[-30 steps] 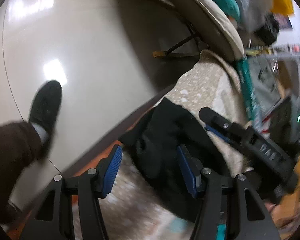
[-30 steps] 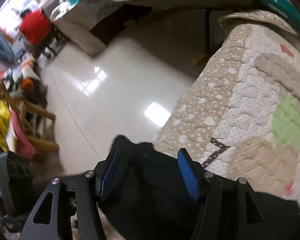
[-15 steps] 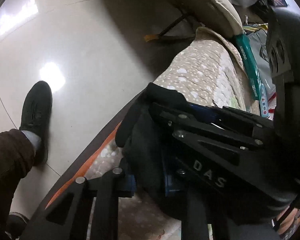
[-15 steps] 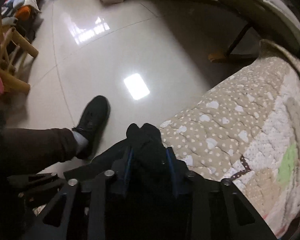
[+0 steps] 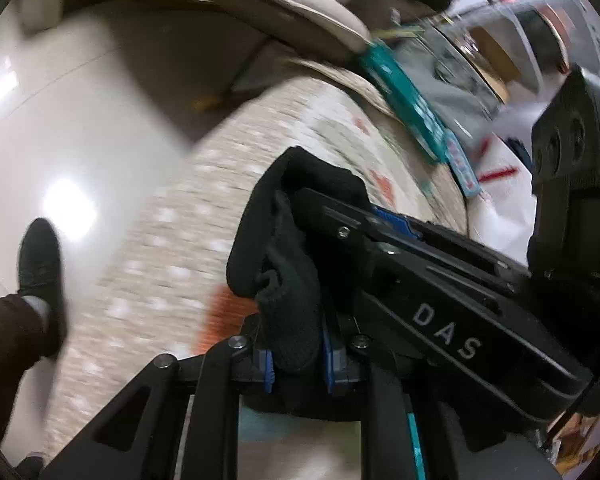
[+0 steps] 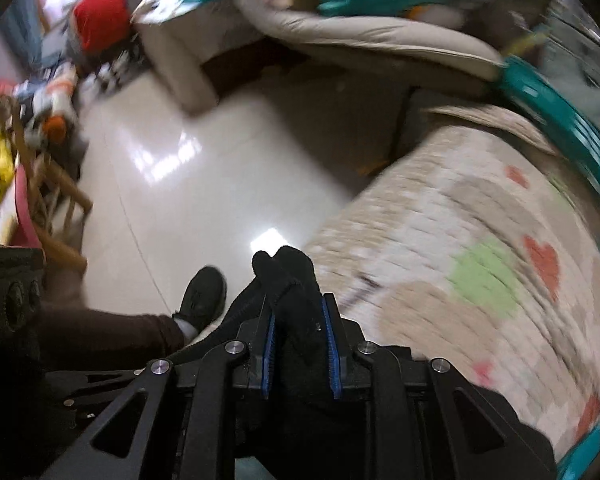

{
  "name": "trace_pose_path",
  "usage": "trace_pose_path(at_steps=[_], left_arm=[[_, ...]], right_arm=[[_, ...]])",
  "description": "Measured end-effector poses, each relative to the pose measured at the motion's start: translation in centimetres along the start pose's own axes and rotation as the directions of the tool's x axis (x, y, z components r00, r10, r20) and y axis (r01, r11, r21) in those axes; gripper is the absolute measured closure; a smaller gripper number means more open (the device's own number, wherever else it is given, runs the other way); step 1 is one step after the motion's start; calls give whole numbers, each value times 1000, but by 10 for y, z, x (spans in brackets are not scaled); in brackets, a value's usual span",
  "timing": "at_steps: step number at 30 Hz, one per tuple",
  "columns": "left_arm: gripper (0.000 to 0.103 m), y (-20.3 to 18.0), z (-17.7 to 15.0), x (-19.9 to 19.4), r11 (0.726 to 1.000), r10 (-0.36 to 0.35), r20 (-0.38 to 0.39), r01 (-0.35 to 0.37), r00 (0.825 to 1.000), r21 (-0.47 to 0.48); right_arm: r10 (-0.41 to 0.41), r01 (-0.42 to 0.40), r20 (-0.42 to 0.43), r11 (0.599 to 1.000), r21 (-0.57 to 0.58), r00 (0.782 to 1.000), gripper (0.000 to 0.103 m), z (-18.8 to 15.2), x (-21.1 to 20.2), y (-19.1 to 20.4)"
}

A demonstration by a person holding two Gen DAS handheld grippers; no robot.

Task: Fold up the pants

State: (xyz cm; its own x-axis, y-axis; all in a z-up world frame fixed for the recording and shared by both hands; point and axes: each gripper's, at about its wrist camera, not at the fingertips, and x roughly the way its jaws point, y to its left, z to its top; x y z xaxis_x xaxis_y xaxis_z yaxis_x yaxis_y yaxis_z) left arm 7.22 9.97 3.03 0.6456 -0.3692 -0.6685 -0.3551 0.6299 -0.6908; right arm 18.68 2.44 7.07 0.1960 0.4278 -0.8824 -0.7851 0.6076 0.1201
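Note:
The black pants [image 5: 288, 264] are bunched and lifted above a quilted, patterned mat [image 5: 164, 240]. My left gripper [image 5: 296, 364] is shut on a fold of the black fabric between its blue pads. My right gripper [image 5: 380, 216] crosses the left wrist view from the right, also clamped on the same bunch. In the right wrist view the right gripper [image 6: 298, 356] is shut on the pants [image 6: 288, 280], whose fabric sticks up past the fingertips. The rest of the pants hangs hidden below the grippers.
The quilted mat [image 6: 480, 264] covers a raised surface whose edge drops to a glossy tiled floor [image 6: 204, 200]. A person's black shoe [image 6: 202, 296] and brown trouser leg stand beside it. A beige cushioned chair [image 6: 380, 36], a teal box [image 5: 404, 96] and clutter lie beyond.
Both grippers closed from open onto the black pants, came together, and have lifted the bunch up over the mat. The views now swing fast and blur.

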Motion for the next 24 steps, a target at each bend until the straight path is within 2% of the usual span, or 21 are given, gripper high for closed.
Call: trace_pose_path(at_steps=[5,9,10,13,14,15,17,18,20,21,24], left_arm=[[86,-61,-32,46,986,44,-60,-34,997,164],[84,-91,-62,86,962,86,-142,-46,986,269],[79,-95,-69,91,958,84,-168,-33,982,285],[65,-106,-86,80,937,14,-225,66,974,344],[60,-108,-90,69,921,-9,-234,99,972,377],[59,-107,-92,56,907,-27,-234,123,972,403],[56,-99,-89,37,900,-37,-216,127,976,418],[55,-95,-87,32,903,-32,-199,114,979,414],[54,-71,-72,21,936,-13,-153,66,988,346],[54,-62,-65,22,953,-1,-139,43,990,300],[54,-31,-51,25,983,34,-116,-12,993,182]], right_arm=[[19,-30,63,981,189,998,80,-56,-34,-80],[8,-36,81,936,351,997,75,-115,-41,-133],[-10,-23,80,915,402,997,71,-132,-44,-148],[-102,57,59,853,519,993,43,-168,-58,-185],[-149,100,45,829,550,988,42,-177,-65,-198],[-213,157,24,790,593,977,42,-188,-74,-211],[-278,192,23,721,666,960,42,-199,-89,-227],[-283,152,68,686,711,957,49,-204,-101,-232],[-220,38,155,679,733,963,71,-202,-111,-229],[-185,-14,196,691,723,963,72,-197,-113,-222],[-61,-147,303,774,617,951,73,-172,-112,-181]])
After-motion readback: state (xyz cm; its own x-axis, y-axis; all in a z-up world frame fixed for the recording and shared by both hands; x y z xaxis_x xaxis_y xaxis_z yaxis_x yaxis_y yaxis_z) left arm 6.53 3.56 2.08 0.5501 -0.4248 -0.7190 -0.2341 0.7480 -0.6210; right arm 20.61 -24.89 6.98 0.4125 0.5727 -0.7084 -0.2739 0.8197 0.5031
